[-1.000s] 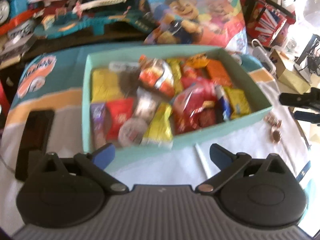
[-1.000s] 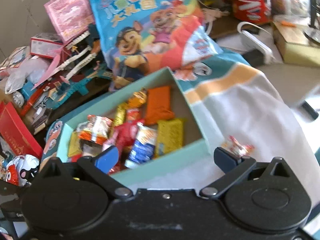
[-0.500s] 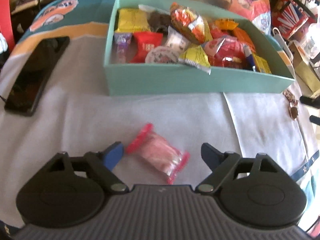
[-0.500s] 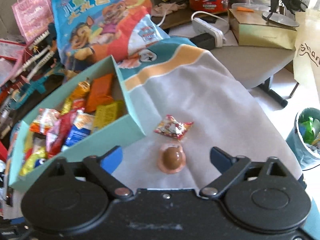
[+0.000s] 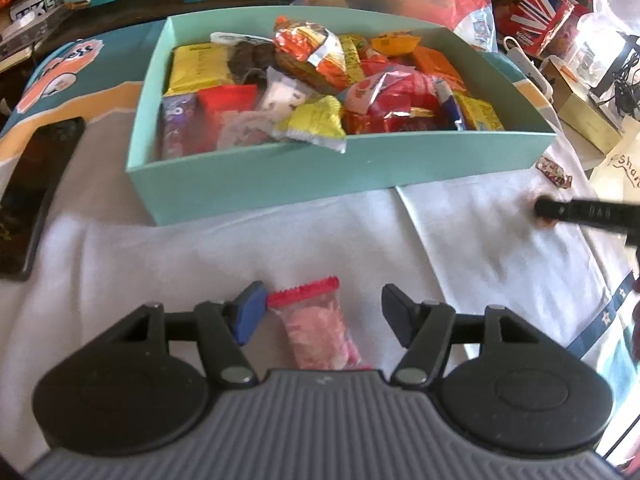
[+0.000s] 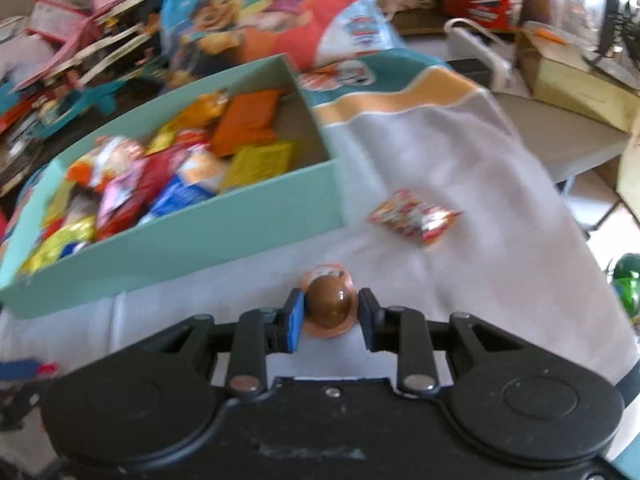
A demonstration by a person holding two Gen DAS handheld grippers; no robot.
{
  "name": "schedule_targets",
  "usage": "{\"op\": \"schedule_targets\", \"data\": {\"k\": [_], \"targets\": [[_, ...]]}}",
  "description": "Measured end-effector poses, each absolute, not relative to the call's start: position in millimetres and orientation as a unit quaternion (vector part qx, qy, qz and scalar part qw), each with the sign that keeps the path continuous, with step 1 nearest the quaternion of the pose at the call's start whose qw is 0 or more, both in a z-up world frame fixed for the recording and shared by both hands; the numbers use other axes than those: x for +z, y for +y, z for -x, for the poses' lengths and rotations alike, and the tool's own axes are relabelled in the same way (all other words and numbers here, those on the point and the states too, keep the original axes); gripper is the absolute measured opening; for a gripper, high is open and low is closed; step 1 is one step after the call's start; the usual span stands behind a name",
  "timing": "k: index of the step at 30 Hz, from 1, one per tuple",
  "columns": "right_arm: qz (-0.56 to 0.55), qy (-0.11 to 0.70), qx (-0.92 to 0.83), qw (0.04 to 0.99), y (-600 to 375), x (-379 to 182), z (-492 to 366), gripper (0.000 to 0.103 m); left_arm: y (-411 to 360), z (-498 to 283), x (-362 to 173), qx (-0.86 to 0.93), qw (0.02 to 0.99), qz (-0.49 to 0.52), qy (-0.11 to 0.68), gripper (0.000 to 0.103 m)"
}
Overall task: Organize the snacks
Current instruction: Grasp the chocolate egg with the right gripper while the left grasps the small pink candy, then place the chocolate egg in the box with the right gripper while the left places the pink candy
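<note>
Both grippers are at the pick-up step, each closing on a loose snack that lies on the white cloth (image 5: 200, 248) in front of the teal box (image 5: 340, 168) of sweets. In the left wrist view, the left gripper (image 5: 322, 316) straddles a pink candy packet with a red serrated edge (image 5: 320, 328). Its jaws are closing; the blue left pad sits at the packet's edge while the right finger is clearly apart from it, so nothing is gripped yet.

In the right wrist view, the right gripper (image 6: 330, 314) brackets a brown chocolate dome in an orange cup (image 6: 330, 306), just in front of the box's right corner. Its jaws are closing and appear to meet the dome's sides. A red patterned wrapper (image 6: 416, 218) lies farther right on the cloth, unattended.

The next move probably calls for finishing both closures, lifting clear of the cloth without dragging it, and carrying the snacks over the near wall of the box. The thin packet may slip or crumple.
</note>
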State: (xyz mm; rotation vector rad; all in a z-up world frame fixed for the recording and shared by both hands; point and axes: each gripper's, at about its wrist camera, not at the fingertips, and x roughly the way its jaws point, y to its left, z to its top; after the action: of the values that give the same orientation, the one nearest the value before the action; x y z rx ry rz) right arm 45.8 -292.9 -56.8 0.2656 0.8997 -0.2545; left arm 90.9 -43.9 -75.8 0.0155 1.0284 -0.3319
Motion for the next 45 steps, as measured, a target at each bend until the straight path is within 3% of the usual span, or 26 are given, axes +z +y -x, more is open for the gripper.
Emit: {"op": "schedule_targets", "data": {"k": [2,6,14,17,18,19,20,45], "targets": [[-0.129,0.435,-0.102,0.885,-279.7,-56.4,-41.3,0.028,-44.3,-90.2,-74.5,-0.160,0.858,-0.007,0.489,0.064],[-0.124,0.438,-0.081,0.887,-258.2,-54.7,-35.8,0.028,-39.9,-82.8,-71.4,-0.144,0.858,-0.012,0.493,0.076],[-0.097,0.431,-0.081,0.893,-244.6,-55.2,-31.6,0.028,-35.8,-68.0,-76.0,-0.131,0.847,-0.021,0.515,0.076],[-0.083,0.421,-0.082,0.899,-243.2,-56.6,-25.9,0.029,-37.6,-65.7,-76.0,-0.129,0.849,-0.029,0.512,0.068],[-0.079,0.420,-0.082,0.900,-241.5,-56.8,-23.4,0.029,-39.4,-64.7,-75.3,-0.129,0.850,-0.036,0.509,0.056],[-0.074,0.420,-0.083,0.901,-240.9,-58.0,-23.5,0.029,-42.2,-63.6,-74.7,-0.129,0.852,-0.046,0.506,0.037],[-0.070,0.421,-0.082,0.901,-239.3,-57.9,-24.1,0.029,-44.3,-62.7,-74.3,-0.129,0.853,-0.055,0.503,0.028],[-0.127,0.381,-0.058,0.914,-250.6,3.4,-0.2,0.028,-44.1,-56.3,-10.4,-0.179,0.876,0.001,0.448,0.026]]}}
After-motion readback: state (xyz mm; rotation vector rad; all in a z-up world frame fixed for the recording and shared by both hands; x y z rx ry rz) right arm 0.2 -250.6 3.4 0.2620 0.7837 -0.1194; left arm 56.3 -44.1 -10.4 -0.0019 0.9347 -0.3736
